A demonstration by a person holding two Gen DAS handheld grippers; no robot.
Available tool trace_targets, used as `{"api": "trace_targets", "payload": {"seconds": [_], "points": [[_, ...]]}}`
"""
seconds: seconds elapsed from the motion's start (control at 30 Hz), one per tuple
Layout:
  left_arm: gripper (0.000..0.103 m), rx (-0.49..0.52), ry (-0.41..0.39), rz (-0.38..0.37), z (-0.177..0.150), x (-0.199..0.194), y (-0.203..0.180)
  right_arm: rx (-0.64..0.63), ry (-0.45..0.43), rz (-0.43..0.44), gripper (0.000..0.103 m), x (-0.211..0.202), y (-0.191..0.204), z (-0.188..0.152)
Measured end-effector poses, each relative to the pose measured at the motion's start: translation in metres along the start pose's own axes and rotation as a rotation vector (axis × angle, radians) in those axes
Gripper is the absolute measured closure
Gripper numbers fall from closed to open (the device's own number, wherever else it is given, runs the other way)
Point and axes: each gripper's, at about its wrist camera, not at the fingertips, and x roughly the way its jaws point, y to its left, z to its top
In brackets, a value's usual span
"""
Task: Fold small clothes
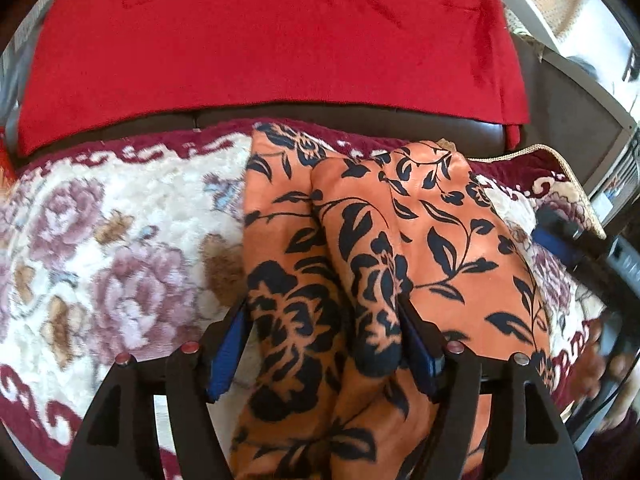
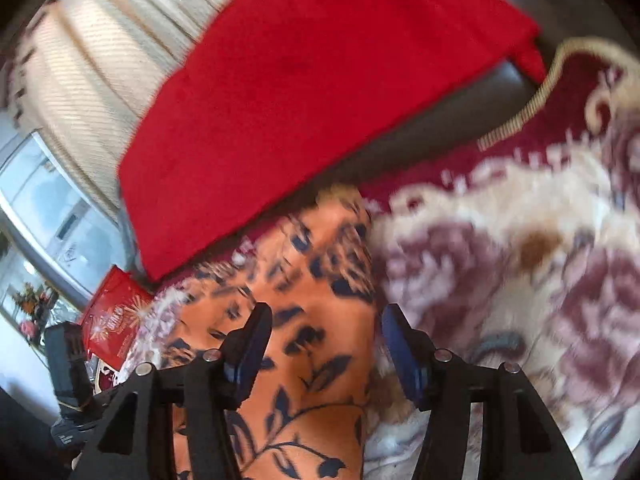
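Note:
An orange garment (image 1: pixel 400 216) with a black leaf and flower print lies in loose folds on a floral blanket (image 1: pixel 120 248). My left gripper (image 1: pixel 324 340) is open low over its near end. A raised fold sits between the blue pads (image 1: pixel 228 356) and leans on the right one, with no grip. In the right wrist view the same garment (image 2: pixel 304 320) lies flat under my right gripper (image 2: pixel 326 344), which stands open astride the cloth's right edge. The right gripper (image 1: pixel 560 244) also shows at the garment's right side in the left wrist view.
A red cloth (image 1: pixel 260 40) drapes the dark sofa back (image 1: pixel 360 118) behind the blanket. The cream, mauve and maroon blanket (image 2: pixel 520 280) spreads wide on either side. A red packet (image 2: pixel 112 320) and a window (image 2: pixel 52 200) are off to the left.

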Motion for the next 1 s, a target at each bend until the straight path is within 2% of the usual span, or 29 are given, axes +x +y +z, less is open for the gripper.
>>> {"api": "trace_targets", "payload": {"seconds": [0.1,0.17,0.2,0.3,0.37,0.43,0.53,0.63,0.73,0.83,0.9,0.93,1.0], "points": [[0.030,0.048,-0.062,0.054,-0.006,-0.019,0.003,-0.088,-0.034,0.050,0.044,-0.008,0.023,0.001],[0.028,0.088,-0.094,0.097,-0.009,-0.025,0.002,-0.142,-0.012,0.068,0.053,-0.003,0.037,-0.004],[0.025,0.106,-0.103,0.118,-0.010,-0.025,0.001,-0.157,0.009,0.069,0.053,0.003,0.043,-0.007],[0.015,0.152,-0.095,0.188,-0.013,-0.015,0.002,-0.165,0.120,-0.002,0.054,0.036,0.046,-0.017],[0.007,0.147,-0.083,0.197,-0.013,-0.004,0.007,-0.157,0.161,-0.043,0.053,0.051,0.040,-0.023],[0.000,0.122,-0.067,0.196,-0.011,0.005,0.014,-0.158,0.151,-0.039,0.053,0.052,0.040,-0.022],[0.000,0.032,-0.024,0.113,-0.007,0.010,0.029,-0.118,0.130,-0.011,0.053,0.039,0.040,-0.020],[0.000,-0.006,-0.031,0.092,-0.009,0.002,0.034,-0.094,0.094,0.016,0.053,0.013,0.043,-0.023],[0.000,0.014,-0.088,0.143,-0.010,-0.021,0.025,-0.139,0.062,0.019,0.053,-0.017,0.056,-0.032],[0.000,0.006,-0.202,0.194,-0.022,-0.054,0.017,-0.241,0.011,-0.038,0.053,-0.038,0.080,-0.050],[0.000,0.012,-0.243,0.221,-0.034,-0.065,0.012,-0.292,-0.007,-0.077,0.053,-0.048,0.090,-0.070],[0.000,0.030,-0.223,0.246,-0.036,-0.061,0.009,-0.319,0.003,-0.103,0.053,-0.049,0.095,-0.081],[0.000,0.090,-0.110,0.320,-0.039,-0.032,0.004,-0.348,0.076,-0.151,0.054,-0.035,0.097,-0.098]]}}
